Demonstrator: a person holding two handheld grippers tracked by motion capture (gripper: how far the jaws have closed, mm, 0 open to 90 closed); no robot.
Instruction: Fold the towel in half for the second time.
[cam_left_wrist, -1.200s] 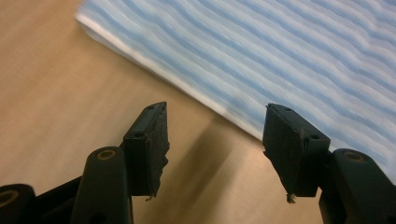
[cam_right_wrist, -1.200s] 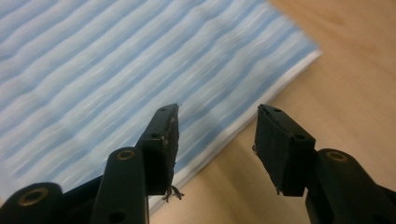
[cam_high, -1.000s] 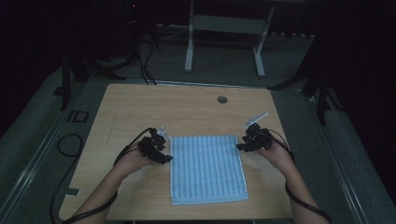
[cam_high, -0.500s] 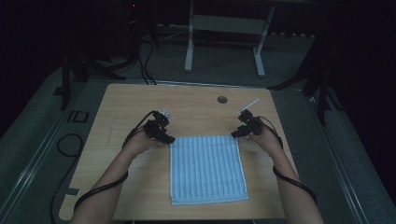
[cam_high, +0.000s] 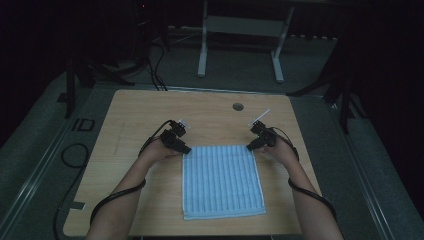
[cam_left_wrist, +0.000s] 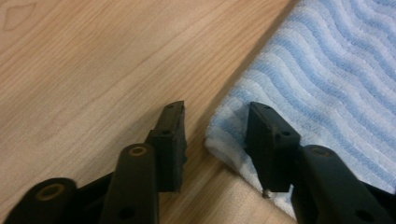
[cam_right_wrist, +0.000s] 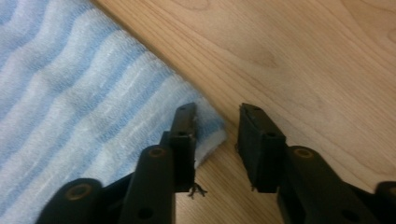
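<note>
A light-blue striped towel (cam_high: 222, 180) lies flat on the wooden table (cam_high: 135, 115), folded into a rectangle. My left gripper (cam_high: 183, 148) is at the towel's far left corner. In the left gripper view its jaws are open and straddle that corner (cam_left_wrist: 219, 135), one jaw on bare wood, the other over the cloth. My right gripper (cam_high: 252, 145) is at the far right corner. In the right gripper view its open jaws straddle that corner (cam_right_wrist: 212, 133) the same way. Neither pair of jaws has closed on the cloth.
A round grommet hole (cam_high: 238, 106) sits in the table near its far edge. Cables trail from both grippers along the forearms. Beyond the table stand a white desk frame (cam_high: 240, 45) and dark floor cables (cam_high: 75, 155).
Both hands moved away from me and slightly inward to the towel's far corners. The jaws now straddle those corners. The towel has not moved.
</note>
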